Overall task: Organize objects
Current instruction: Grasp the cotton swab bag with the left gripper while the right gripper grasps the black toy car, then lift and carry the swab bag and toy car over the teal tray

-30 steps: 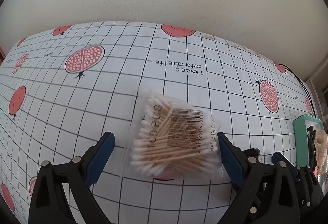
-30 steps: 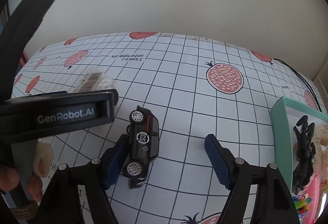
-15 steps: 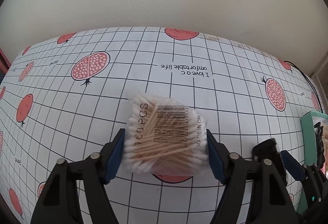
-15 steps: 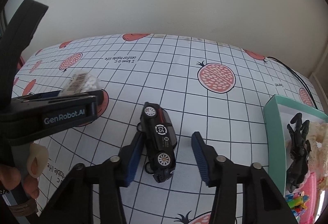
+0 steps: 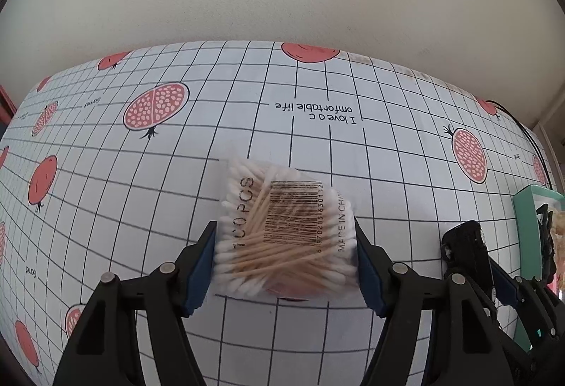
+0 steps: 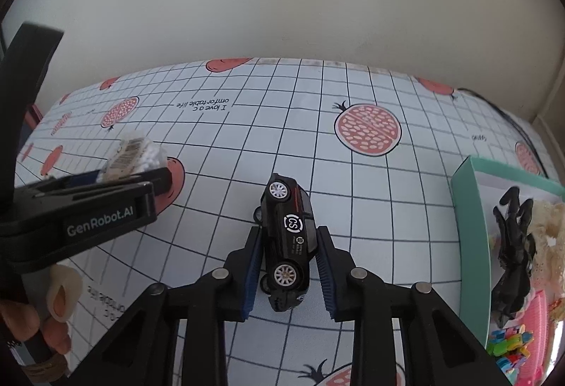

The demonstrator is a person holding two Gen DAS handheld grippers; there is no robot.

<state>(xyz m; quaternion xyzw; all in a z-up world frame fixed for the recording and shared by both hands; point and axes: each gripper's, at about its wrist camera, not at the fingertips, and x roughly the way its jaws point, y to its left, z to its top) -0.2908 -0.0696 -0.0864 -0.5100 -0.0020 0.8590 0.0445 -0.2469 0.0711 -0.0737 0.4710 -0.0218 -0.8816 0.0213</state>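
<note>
The left gripper (image 5: pixel 286 266) clamps the clear plastic bag of wooden cotton swabs (image 5: pixel 284 230); the right gripper (image 6: pixel 289 274), narrowed, pinches the black toy car (image 6: pixel 287 237).

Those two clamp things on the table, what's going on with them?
A person holds one tool in each hand, tidying a table. The left tool has closed on a bag of cotton swabs. The right tool is closed around a black toy car lying on its side. A teal box at the right already holds other small items.
</note>
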